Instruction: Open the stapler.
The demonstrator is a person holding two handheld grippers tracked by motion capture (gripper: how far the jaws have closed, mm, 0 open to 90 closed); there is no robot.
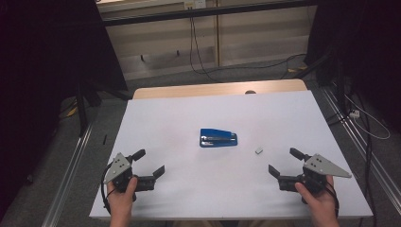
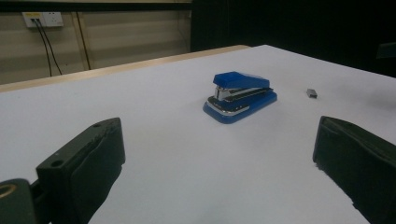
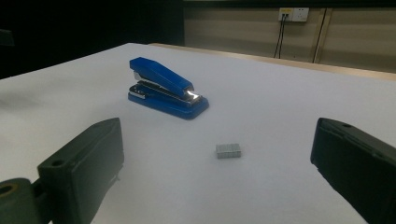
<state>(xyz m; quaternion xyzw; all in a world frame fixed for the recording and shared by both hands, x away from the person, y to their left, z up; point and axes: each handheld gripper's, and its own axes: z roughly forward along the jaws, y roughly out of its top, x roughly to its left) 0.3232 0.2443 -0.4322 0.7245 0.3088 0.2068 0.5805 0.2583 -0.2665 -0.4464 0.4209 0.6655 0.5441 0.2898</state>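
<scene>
Unmarked staple block (image 3: pixel 228 150), blue stapler (image 3: pixel 166 88).

Dim, soft, dark surroundings

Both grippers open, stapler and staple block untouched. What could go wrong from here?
1. The staple block is small and lies flat on the white table; the right gripper may slide it away or break the strip rather than lift it.
2. The blue stapler stands free; a one-sided push from the left gripper would likely skid or turn it.
</scene>
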